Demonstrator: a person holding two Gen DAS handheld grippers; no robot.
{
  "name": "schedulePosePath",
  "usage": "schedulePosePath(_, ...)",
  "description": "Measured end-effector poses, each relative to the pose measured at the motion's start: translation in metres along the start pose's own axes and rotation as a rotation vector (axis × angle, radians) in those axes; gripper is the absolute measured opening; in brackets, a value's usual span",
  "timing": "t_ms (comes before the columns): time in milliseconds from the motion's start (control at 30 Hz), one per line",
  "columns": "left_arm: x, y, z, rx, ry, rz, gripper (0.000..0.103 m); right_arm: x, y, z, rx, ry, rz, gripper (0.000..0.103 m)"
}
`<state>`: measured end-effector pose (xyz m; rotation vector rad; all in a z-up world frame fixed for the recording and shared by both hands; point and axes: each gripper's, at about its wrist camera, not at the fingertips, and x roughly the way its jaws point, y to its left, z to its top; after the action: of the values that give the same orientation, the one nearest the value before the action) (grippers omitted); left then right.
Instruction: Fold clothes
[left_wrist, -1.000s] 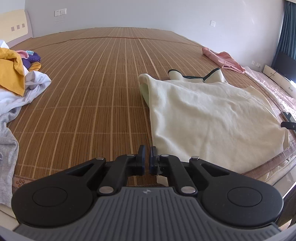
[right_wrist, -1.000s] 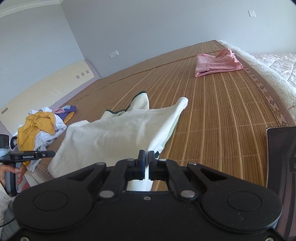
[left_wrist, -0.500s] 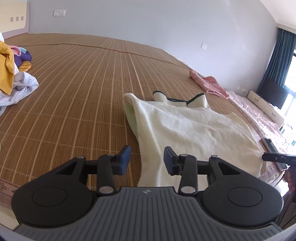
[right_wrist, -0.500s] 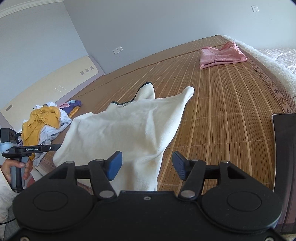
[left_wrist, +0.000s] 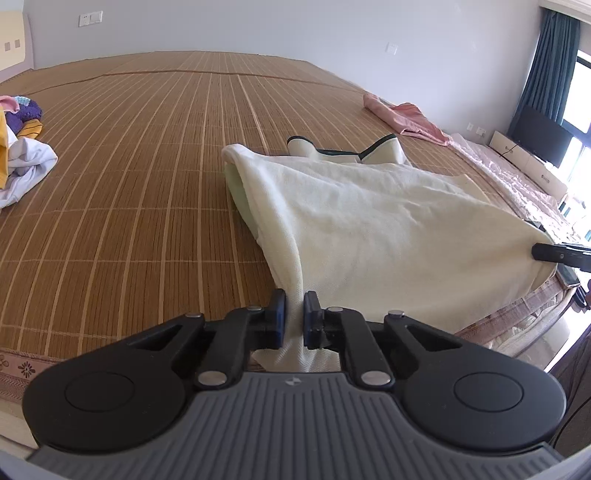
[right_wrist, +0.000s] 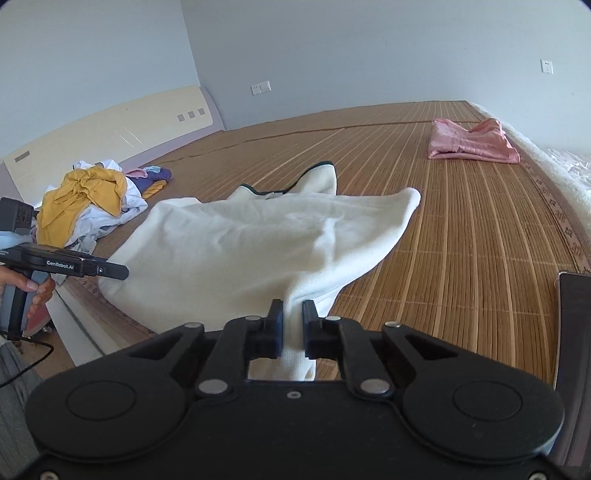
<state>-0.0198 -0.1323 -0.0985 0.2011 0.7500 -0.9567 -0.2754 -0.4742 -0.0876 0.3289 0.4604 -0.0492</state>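
Observation:
A cream garment with dark green trim (left_wrist: 369, 206) lies spread on the bamboo mat (left_wrist: 129, 184) near the bed's front edge; it also shows in the right wrist view (right_wrist: 258, 251). My left gripper (left_wrist: 294, 319) is shut on the garment's near left hem corner, lifting it a little. My right gripper (right_wrist: 293, 319) is shut on the near right hem corner, cloth pinched between the pads. The left gripper also shows at the left edge of the right wrist view (right_wrist: 74, 266). The right gripper's tip shows at the right edge of the left wrist view (left_wrist: 561, 254).
A pile of clothes, yellow, white and purple (right_wrist: 92, 199), lies at the mat's left side (left_wrist: 22, 155). A folded pink garment (right_wrist: 472, 142) lies at the far right. A quilted bedspread (left_wrist: 517, 184) borders the mat. A dark flat object (right_wrist: 574, 332) lies at the right.
Both grippers went from shut and empty to open, and have now closed on the garment's two near hem corners. The hem is raised off the mat.

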Motion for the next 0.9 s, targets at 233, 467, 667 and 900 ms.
schedulePosePath(233, -0.009, 0.002, -0.009, -0.025, 0.015, 0.033, 0.011, 0.008, 0.004, -0.017, -0.060, 0.145, -0.054, 0.010)
schedulePosePath(467, -0.046, 0.005, -0.001, -0.049, -0.084, 0.121, 0.016, -0.011, 0.002, -0.006, -0.098, 0.118, -0.099, 0.037)
schedulePosePath(667, -0.042, -0.017, 0.018, 0.044, -0.138, 0.129, 0.051, -0.007, 0.030, 0.022, -0.180, -0.059, -0.136, 0.041)
schedulePosePath(900, -0.012, -0.016, 0.012, 0.064, -0.089, 0.106, 0.055, 0.064, 0.046, 0.003, -0.242, 0.001, -0.120, 0.041)
